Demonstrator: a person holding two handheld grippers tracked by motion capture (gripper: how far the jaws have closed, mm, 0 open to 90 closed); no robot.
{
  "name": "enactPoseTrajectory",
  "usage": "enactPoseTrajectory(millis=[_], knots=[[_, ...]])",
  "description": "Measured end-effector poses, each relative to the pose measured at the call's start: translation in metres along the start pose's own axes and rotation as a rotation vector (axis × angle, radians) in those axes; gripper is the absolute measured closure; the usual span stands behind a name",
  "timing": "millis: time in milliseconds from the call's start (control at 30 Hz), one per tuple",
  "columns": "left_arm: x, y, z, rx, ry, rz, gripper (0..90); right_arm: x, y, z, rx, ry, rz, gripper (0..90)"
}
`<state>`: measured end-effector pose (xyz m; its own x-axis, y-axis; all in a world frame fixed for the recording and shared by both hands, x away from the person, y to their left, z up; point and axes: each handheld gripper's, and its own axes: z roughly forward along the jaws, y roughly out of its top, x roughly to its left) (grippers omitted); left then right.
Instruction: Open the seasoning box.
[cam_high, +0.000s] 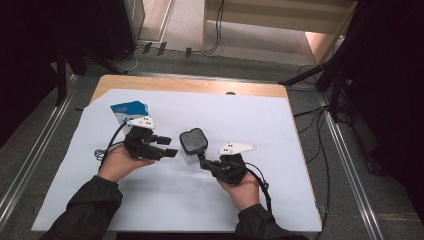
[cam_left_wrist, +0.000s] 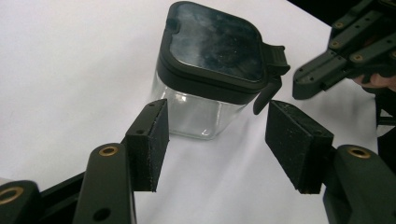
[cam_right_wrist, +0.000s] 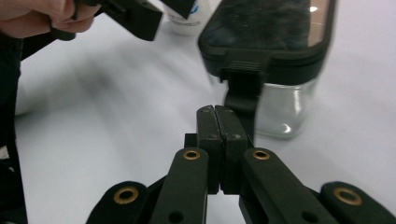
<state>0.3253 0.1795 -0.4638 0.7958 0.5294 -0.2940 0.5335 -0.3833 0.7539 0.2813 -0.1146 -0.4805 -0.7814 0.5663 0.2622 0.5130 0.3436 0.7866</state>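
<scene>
One bench (cam_high: 200, 86) is standing here, and one big white sheet (cam_high: 280, 165) is lying on it. One glass jar (cam_high: 193, 144) with a dark lid is sitting upright near the middle of the sheet, between the two tools. One small blue and white box (cam_high: 128, 110) is sitting at the back left of the sheet, behind the left tool.

Two hands are coming in from the near edge, each in a dark sleeve. The left hand (cam_high: 119, 162) is holding its tool so that it is pointing sideways at the jar. The right hand (cam_high: 245, 187) is aiming its tool up at the jar's near right side.

The left tool (cam_left_wrist: 217, 140) is standing partly open. Its pads are sitting just in front of the jar and are holding nothing. The right tool (cam_right_wrist: 217, 114) is squeezed all the way together with nothing inside. Its tip is sitting just beside the black latch (cam_right_wrist: 243, 88) that is hanging from the lid; I cannot tell if they are touching.
</scene>
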Motion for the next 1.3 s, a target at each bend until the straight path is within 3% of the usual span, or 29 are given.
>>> enactPoseTrajectory(millis=[267,567,1067,1300], knots=[[0.003,-0.001,0.001,0.001,0.012,0.006,39.1,0.012,-0.004,0.021,0.023,0.024,-0.026,90.0],[0.001,-0.001,0.0,-0.016,0.023,0.021,38.2,0.01,-0.005,0.031,0.03,0.011,-0.017,90.0],[0.002,-0.002,0.001,-0.005,0.033,0.026,37.1,0.002,-0.004,0.025,0.022,-0.021,0.005,90.0],[0.001,-0.001,0.003,-0.003,0.027,0.034,37.1,-0.008,-0.005,0.015,0.019,-0.044,0.043,90.0]])
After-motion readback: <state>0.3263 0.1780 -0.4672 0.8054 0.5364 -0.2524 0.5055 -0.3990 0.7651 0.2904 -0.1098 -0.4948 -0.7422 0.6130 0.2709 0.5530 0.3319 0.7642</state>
